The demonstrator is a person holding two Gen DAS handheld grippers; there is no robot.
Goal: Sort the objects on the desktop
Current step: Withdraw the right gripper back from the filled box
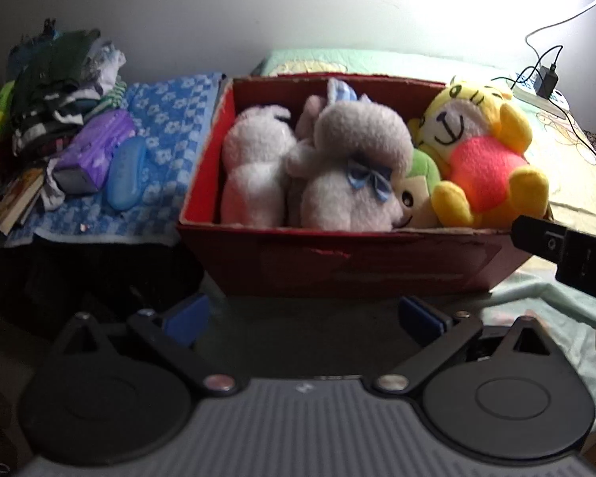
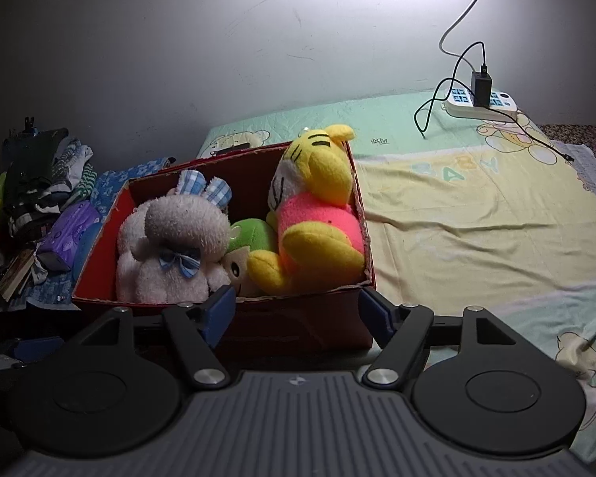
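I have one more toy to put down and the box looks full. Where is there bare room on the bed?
The open patch is the yellow sheet, bordered by the red box on the left and the power strip with its cables at the back. The box is packed with plush toys, and the blue towel left of it is crowded with clutter.

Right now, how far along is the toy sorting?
Done, it seems: the yellow tiger, grey bunny and green toy sit in the red box. In hand: nothing; left tongs and right tongs are open and empty. Left: maybe the clutter pile beside the box.
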